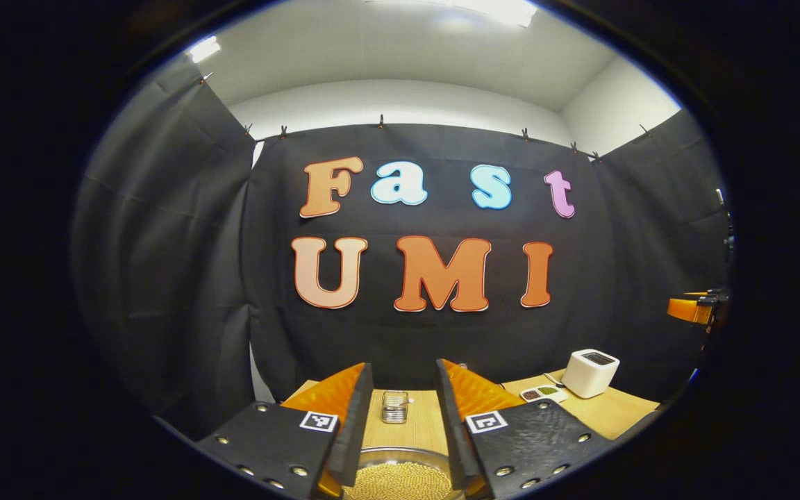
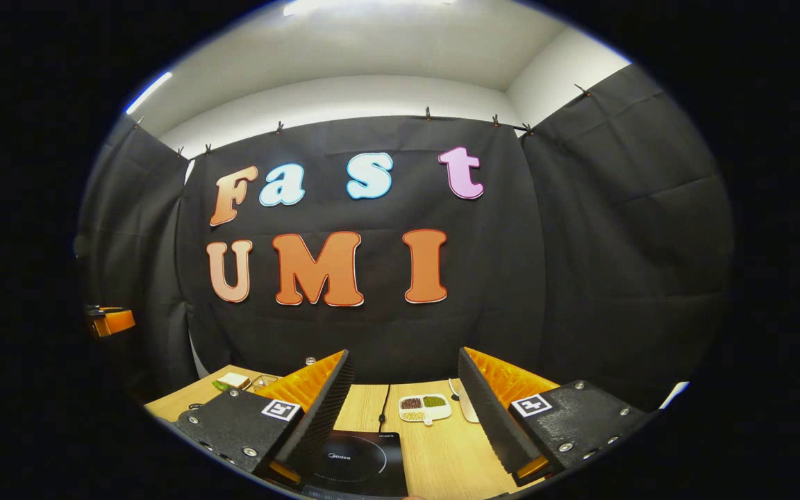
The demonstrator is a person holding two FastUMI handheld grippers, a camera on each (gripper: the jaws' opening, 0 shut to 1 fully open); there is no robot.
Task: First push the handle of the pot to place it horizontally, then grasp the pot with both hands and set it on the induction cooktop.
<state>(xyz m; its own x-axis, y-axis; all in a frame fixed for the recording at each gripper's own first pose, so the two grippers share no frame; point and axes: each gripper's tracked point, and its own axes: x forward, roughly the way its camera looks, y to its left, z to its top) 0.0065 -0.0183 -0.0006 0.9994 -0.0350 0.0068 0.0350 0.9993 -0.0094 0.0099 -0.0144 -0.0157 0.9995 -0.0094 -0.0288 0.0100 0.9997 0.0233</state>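
Pot (image 1: pixel 400 479) sits low on the tabletop (image 1: pixel 410 430), right under the left gripper (image 1: pixel 403 417). It is a shiny metal pot full of small yellow beads, and just its far rim shows between the fingers (image 1: pixel 355 423). Those fingers are spread wide and hold nothing. The pot's handle is hidden, so I cannot tell which way it points.

The right gripper (image 2: pixel 403 410) is up above the tabletop too. Its fingers (image 2: pixel 320 410) are also wide apart and hold nothing. Below them lies the black induction cooktop (image 2: pixel 355 465), flat on the wood. Its cord (image 2: pixel 385 403) runs back toward the wall.

Other things stand around. A small wire basket (image 1: pixel 394 406) is behind the pot. A white box-shaped machine (image 1: pixel 591 373) is off to the side, and a white dish of beans (image 2: pixel 425 407) lies past the cooktop.

I think the job has not started, and the handle push comes first. The pot is full, so a hard push could tip it and spill beads all over. Pushing it too far could bump the wire basket. If the two grippers lift it unevenly, the pot could tilt and slip out. Setting it down off the middle of the cooktop could leave it wobbly.
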